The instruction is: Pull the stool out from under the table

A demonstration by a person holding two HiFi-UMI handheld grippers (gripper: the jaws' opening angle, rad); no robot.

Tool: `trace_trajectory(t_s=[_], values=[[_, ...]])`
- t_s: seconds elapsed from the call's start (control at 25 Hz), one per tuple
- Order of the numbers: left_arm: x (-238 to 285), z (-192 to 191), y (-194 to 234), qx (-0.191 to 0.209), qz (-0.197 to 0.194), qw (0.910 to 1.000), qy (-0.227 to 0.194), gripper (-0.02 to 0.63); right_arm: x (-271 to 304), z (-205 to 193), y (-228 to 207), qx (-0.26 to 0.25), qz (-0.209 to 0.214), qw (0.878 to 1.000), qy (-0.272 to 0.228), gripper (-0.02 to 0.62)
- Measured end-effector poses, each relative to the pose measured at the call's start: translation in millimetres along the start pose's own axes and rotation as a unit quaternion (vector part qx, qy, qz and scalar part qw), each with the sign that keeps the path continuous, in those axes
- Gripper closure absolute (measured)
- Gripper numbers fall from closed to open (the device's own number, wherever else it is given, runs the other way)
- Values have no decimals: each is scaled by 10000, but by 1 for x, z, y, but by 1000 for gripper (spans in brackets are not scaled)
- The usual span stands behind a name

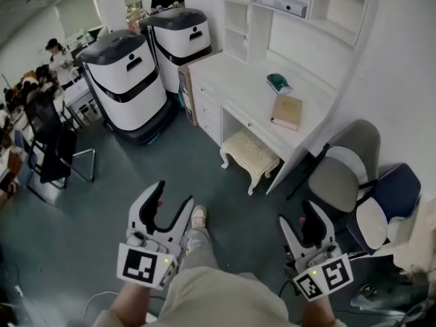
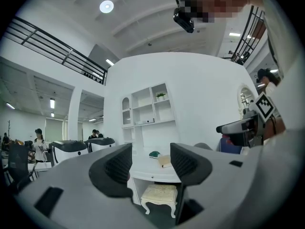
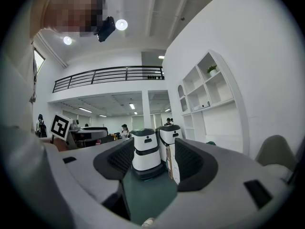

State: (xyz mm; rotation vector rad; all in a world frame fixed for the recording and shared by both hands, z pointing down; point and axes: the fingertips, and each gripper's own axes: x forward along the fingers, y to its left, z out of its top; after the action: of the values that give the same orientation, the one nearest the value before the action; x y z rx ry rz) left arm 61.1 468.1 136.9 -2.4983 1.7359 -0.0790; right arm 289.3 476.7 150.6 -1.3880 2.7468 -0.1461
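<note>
Both pairs of fingers stand partly apart and grip nothing: the left gripper's (image 2: 150, 163) dark pads (image 2: 114, 168) frame only the far desk, and the right gripper's (image 3: 152, 159) pads (image 3: 195, 163) frame only open floor and two white machines with black bands (image 3: 145, 151). In the head view the left gripper (image 1: 174, 195) and right gripper (image 1: 300, 218) are held low, side by side above the dark green floor (image 1: 122, 196), with the person's pale shoe (image 1: 198, 216) between them. The stool (image 1: 251, 152), cream-topped with curved white legs, stands well ahead of both, untouched, its far part tucked into the kneehole of the white desk (image 1: 238, 80) and its near end sticking out onto the floor. On the desk top lie a tan book (image 1: 287, 111) and a small green object (image 1: 278, 82), near each other; white shelves (image 1: 306, 9) rise behind. Just right of the desk stand a grey chair (image 1: 340, 172) and, beside it, a blue chair (image 1: 392, 193). Left of the desk, the two machines stand next to each other, and people sit at tables farther off.
</note>
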Motion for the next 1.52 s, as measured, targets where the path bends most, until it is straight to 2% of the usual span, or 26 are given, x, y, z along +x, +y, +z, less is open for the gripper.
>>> trace_trajectory(t_s=[0.44,0.76,0.96,1.28,1.52], values=[[138,-29,111,-146,-371,9980,481,362,163,-5,-40,152,-220,9986,445,316],[270,-53,203,-275,-805,9930,820,362,287,-10,-94,703,-723,9921,751,316],[341,-68,251,-251,-1143,9899,803,362,348,-17,-125,798,-1051,9858,1039,316],[413,-83,291,-452,-1756,9788,949,362,415,-22,-151,924,-1638,9750,1182,316],[447,-84,295,-429,-2183,9696,1018,362,432,-24,-158,1005,-1913,9680,1278,316]])
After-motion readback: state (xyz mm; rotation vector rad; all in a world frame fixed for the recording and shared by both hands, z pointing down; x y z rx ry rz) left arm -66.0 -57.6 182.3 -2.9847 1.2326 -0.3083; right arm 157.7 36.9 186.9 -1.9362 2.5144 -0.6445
